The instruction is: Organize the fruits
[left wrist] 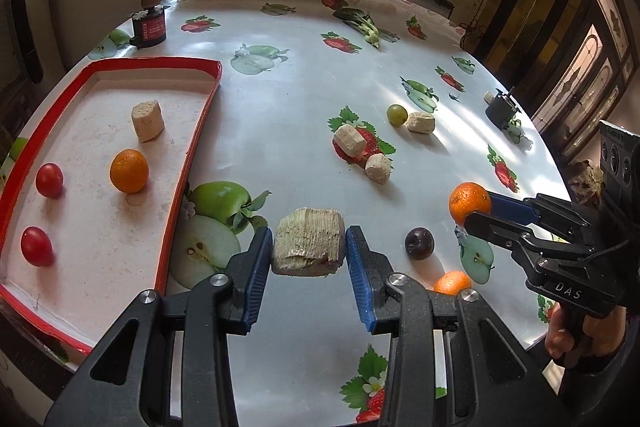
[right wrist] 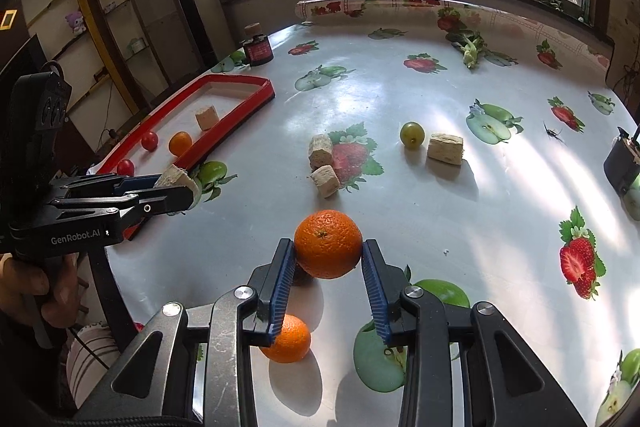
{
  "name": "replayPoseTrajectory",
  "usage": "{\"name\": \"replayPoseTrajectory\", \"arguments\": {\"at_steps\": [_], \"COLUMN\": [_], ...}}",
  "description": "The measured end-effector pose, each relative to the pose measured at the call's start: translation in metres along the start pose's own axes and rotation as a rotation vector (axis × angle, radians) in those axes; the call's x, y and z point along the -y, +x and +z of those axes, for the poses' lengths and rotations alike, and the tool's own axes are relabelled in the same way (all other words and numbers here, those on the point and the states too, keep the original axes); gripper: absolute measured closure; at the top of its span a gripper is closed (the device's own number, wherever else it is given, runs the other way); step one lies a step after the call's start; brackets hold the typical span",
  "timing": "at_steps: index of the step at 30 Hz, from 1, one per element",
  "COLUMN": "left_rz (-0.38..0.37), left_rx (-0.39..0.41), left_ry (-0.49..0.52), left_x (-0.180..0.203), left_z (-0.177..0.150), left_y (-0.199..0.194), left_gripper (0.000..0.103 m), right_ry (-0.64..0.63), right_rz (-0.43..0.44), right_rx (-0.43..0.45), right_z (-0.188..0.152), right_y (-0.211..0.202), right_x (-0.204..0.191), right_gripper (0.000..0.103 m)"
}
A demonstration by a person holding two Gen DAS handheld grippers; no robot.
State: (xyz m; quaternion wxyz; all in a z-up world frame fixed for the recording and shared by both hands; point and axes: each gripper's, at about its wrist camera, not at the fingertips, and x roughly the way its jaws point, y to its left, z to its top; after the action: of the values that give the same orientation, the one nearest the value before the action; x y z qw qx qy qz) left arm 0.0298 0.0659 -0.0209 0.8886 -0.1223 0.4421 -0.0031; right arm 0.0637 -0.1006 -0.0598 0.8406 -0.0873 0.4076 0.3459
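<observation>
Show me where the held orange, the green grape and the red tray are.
held orange [right wrist: 328, 243], right wrist view, front skin.
green grape [right wrist: 412, 134], right wrist view, its middle.
red tray [left wrist: 160, 61], left wrist view, far rim.

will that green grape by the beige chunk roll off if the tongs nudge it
Probably: the grape looks round and smooth, and the table is glossy and flat. The chunk beside it might stop it on that side. It looks small and light.

Glossy plastic tablecloth [left wrist: 288, 131]; rough fibrous beige chunk [left wrist: 309, 242]; dimpled orange [right wrist: 328, 243]; ribbed blue fingers [left wrist: 258, 267].
</observation>
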Motion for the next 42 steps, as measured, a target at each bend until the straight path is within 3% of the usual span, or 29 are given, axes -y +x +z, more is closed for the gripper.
{"name": "replayPoseTrajectory", "arguments": {"at_steps": [42], "left_rz": [0.121], "left_rx": [0.054], "left_ry": [-0.193], "left_x": [-0.115], "left_z": [-0.025], "left_y": [-0.047], "left_gripper": [0.068], "right_ry": [-0.173], "right_rz": [0.135], "right_rx": [-0.017], "right_z": [0.052], "right_y": [0.046], "right_x": [-0.106], "right_gripper": [0.068]}}
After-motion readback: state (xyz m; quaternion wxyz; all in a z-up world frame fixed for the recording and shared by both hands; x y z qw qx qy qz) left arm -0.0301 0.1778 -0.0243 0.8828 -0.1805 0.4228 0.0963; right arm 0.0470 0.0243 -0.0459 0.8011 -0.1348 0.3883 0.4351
